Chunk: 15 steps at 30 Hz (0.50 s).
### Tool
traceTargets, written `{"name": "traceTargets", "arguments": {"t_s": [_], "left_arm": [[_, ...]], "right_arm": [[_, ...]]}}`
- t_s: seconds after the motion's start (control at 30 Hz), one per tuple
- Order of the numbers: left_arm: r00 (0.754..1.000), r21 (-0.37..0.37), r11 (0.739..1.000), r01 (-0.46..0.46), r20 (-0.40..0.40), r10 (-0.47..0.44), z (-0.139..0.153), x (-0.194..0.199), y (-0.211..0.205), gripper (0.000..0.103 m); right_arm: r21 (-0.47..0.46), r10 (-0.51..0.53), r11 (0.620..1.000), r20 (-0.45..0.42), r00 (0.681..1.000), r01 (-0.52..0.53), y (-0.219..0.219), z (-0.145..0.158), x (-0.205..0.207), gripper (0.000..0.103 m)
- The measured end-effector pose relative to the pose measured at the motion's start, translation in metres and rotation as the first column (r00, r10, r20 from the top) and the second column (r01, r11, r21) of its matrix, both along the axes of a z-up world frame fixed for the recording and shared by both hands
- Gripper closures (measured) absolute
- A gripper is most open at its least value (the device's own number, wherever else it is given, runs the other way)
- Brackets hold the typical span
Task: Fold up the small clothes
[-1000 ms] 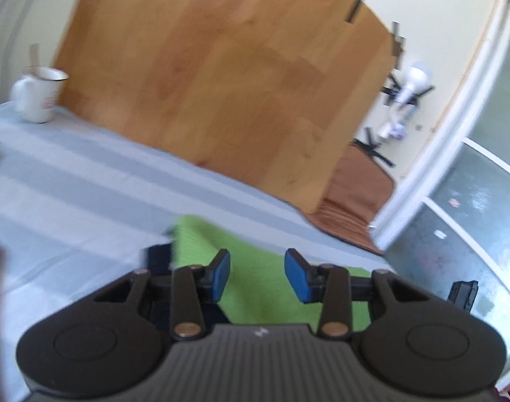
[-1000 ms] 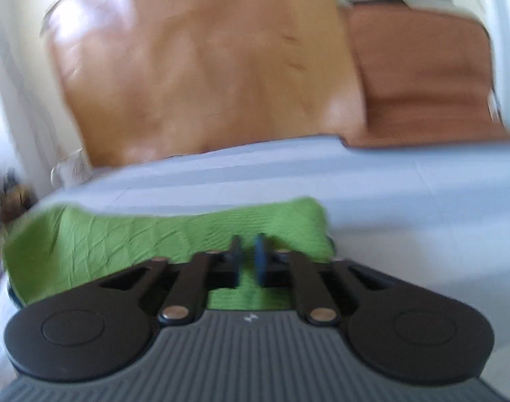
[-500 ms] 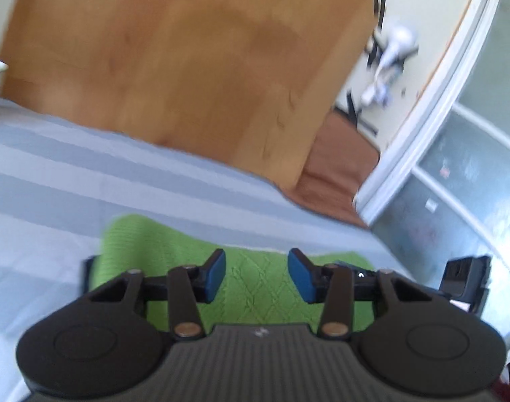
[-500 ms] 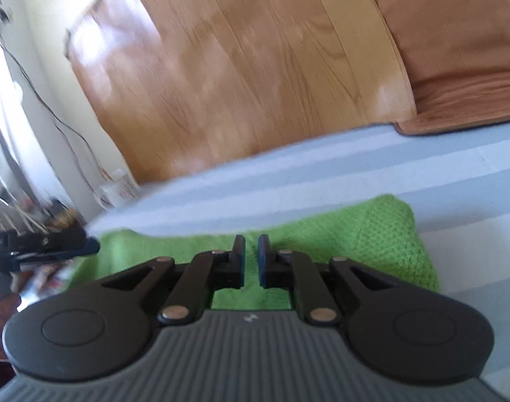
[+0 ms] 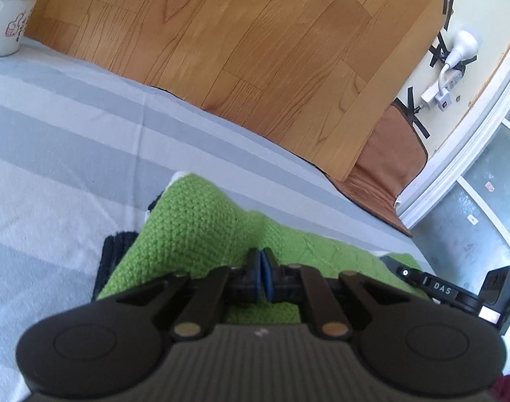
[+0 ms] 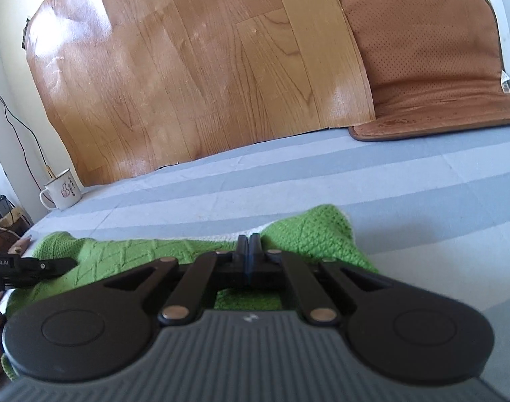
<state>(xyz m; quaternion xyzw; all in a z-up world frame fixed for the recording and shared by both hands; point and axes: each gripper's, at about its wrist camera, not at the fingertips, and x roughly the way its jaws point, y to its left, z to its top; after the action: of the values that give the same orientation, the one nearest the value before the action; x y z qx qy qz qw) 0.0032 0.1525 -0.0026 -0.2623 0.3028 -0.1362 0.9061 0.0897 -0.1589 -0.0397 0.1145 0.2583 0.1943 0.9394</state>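
Observation:
A green knitted garment (image 5: pixel 194 221) lies on the grey striped cloth (image 5: pixel 70 134), bunched into a raised fold. My left gripper (image 5: pixel 261 261) sits on it, its jaws closing to a pinch on the knit, blue pads together. In the right wrist view the same garment (image 6: pixel 308 234) stretches left to right. My right gripper (image 6: pixel 249 244) has its jaws closing tight on the garment's far edge. A dark piece of fabric (image 5: pixel 115 248) peeks out under the green knit.
A white enamel mug (image 6: pixel 62 194) stands at the far left by the wall. A wood-pattern sheet (image 6: pixel 204 67) and a brown cushion (image 6: pixel 422 50) lean against the back. A lamp and taped plug strip (image 5: pixel 452 63) hang on the wall.
The left gripper came down onto the green garment and its jaws went from wide apart to closed on the knit. The right gripper shifted slightly, still closed on the edge.

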Motion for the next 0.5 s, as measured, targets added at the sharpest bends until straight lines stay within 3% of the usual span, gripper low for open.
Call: {"name": "traceTargets", "arguments": {"t_s": [0.07,0.2,0.3,0.4,0.5], "left_arm": [[1.000,-0.011,1.000,0.000,0.002,0.000,0.002,0.000,0.002,0.097],[1.000,-0.005,1.000,-0.009,0.016,0.009,0.004,-0.002,0.000,0.097],[0.999,-0.017,1.000,-0.015,0.044,0.016,0.006,-0.007,0.003,0.096],[0.994,-0.028,0.999,-0.038,0.099,0.041,0.012,-0.015,0.007,0.089],[0.987,-0.048,0.997,-0.065,0.145,0.072,0.017,-0.023,0.013,0.081]], "right_arm": [[-0.035,-0.014,0.999,-0.002,1.000,0.014,0.006,0.003,-0.001,0.102],[-0.060,-0.037,0.997,0.024,0.999,0.038,0.025,0.021,-0.020,0.090],[-0.043,0.087,0.996,0.072,0.994,-0.084,0.053,0.036,-0.036,0.090],[-0.037,0.230,0.973,0.055,0.972,-0.228,0.087,0.039,-0.041,0.090],[-0.070,0.297,0.953,0.027,0.954,-0.295,0.113,0.031,-0.038,0.090]]}}
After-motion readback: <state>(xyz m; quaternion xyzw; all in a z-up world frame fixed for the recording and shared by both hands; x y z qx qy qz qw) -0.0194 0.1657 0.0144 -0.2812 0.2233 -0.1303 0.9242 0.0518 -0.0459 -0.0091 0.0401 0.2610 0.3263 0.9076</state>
